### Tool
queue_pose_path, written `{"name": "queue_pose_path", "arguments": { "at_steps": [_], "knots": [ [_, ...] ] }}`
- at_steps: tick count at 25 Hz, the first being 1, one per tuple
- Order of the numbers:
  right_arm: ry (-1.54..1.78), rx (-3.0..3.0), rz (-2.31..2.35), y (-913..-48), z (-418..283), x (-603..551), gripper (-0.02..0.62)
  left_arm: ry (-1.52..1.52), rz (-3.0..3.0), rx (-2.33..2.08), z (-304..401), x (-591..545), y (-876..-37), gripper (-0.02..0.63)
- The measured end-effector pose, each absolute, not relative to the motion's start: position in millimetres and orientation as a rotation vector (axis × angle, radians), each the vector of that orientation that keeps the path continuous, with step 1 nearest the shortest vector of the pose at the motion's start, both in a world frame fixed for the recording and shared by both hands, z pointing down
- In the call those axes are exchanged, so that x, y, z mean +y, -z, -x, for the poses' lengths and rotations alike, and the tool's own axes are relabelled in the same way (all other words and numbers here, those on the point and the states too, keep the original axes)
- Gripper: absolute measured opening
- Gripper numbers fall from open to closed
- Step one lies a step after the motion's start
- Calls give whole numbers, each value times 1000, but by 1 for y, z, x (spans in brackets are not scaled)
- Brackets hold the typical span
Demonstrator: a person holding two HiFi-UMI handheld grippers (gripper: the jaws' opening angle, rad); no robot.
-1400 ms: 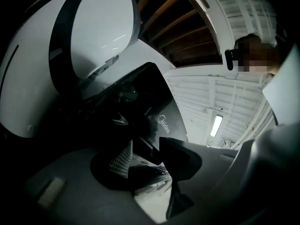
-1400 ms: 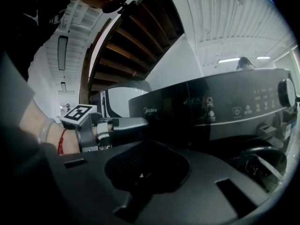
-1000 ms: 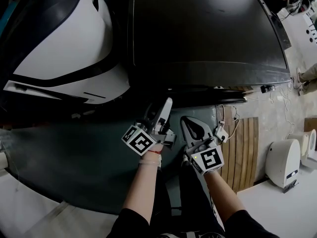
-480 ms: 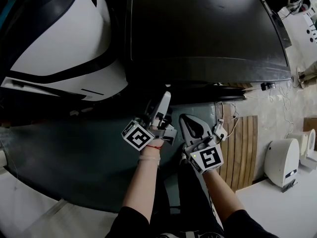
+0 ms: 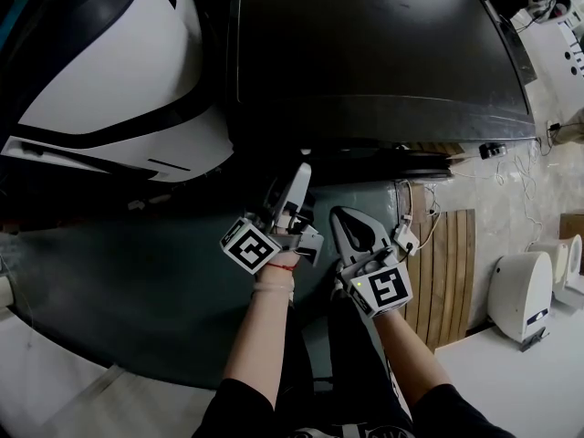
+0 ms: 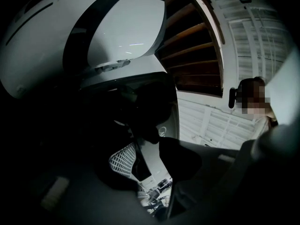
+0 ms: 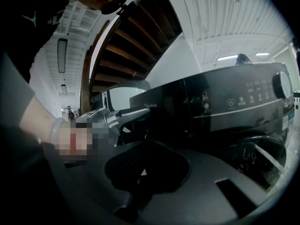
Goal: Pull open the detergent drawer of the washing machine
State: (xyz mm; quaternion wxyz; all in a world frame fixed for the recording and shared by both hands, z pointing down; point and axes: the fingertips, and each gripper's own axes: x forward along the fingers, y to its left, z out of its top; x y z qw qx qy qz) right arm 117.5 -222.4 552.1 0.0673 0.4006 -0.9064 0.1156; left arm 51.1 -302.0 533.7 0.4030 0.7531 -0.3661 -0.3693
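The dark washing machine (image 5: 383, 62) fills the upper middle of the head view; only its top shows there, and the front panel is hidden under the edge. In the right gripper view its control panel (image 7: 234, 102) shows, with the drawer front (image 7: 161, 114) at the panel's left end. My left gripper (image 5: 294, 179) points up at that left end, tips at the drawer front (image 7: 133, 120). Its jaws have just been closing but still stand apart (image 6: 150, 146); whether a pad touches the drawer is too dark to tell. My right gripper (image 5: 351, 219) is shut and empty (image 7: 147, 144), just right of the left one.
A white rounded appliance (image 5: 109, 89) stands tight against the washer's left side. To the right lie a wooden slat board (image 5: 452, 263), loose cables (image 5: 415, 235) and a small white unit (image 5: 520, 295). The washer's round door (image 7: 258, 156) sits below the panel.
The left gripper has rolled slightly, its marker cube shifting a little left, while its tips stay at the washer's front. The right gripper has not moved.
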Motion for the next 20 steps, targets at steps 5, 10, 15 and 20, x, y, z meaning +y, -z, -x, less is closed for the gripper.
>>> {"name": "queue_pose_path", "arguments": {
  "at_steps": [5, 10, 15, 20],
  "knots": [
    [-356, -2720, -1227, -552, -119, -218, 12, 904, -1912, -938, -51, -293, -537, 158],
    [-340, -2744, -1226, -550, -119, -211, 11, 893, -1917, -932, -51, -284, -537, 156],
    [-316, -2747, -1162, -550, -122, -203, 12, 912, -1906, -960, -53, -277, -537, 156],
    [-289, -2758, -1076, -543, -122, -199, 12, 956, -1879, -991, -55, -268, -535, 156]
  ]
}}
